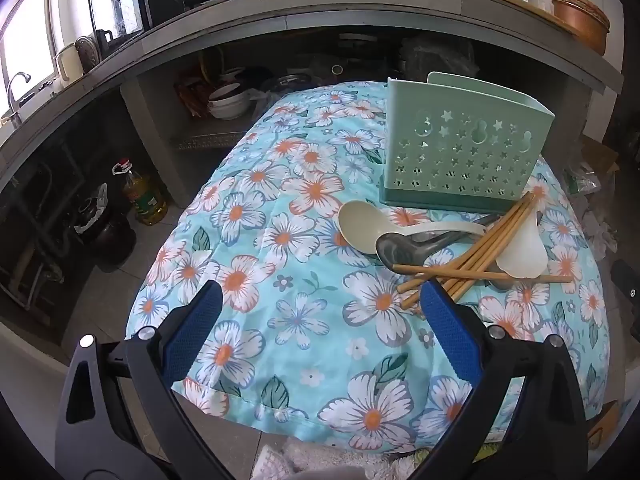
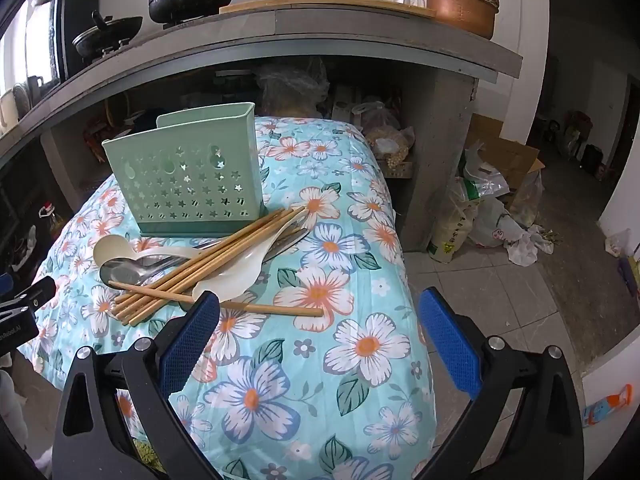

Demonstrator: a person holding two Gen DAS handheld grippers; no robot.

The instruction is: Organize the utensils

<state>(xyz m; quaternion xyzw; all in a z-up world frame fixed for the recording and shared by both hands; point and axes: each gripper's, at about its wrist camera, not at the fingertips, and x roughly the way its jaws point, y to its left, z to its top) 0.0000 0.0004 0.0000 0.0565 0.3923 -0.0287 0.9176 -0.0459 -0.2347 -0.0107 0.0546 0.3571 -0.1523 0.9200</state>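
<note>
A mint green perforated utensil holder (image 1: pixel 460 152) (image 2: pixel 188 180) stands upright on a floral tablecloth (image 1: pixel 288 272) (image 2: pixel 320 360). In front of it lies a pile of utensils: a cream ladle (image 1: pixel 360 224) (image 2: pixel 110 250), a metal spoon (image 1: pixel 404 250) (image 2: pixel 124 270), a white rice paddle (image 1: pixel 522 254) (image 2: pixel 232 276) and several bamboo chopsticks (image 1: pixel 480 248) (image 2: pixel 208 264). My left gripper (image 1: pixel 320 300) is open and empty, just in front and left of the pile. My right gripper (image 2: pixel 320 312) is open and empty, with its left finger over one chopstick lying crosswise.
A concrete counter (image 1: pixel 320 20) (image 2: pixel 360 36) runs behind the table with pots, bottles and a copper basin. Bowls are stacked on the shelf beneath (image 1: pixel 228 100). An oil bottle (image 1: pixel 142 196) stands on the floor at left. Bags and a cardboard box (image 2: pixel 492 200) lie at right.
</note>
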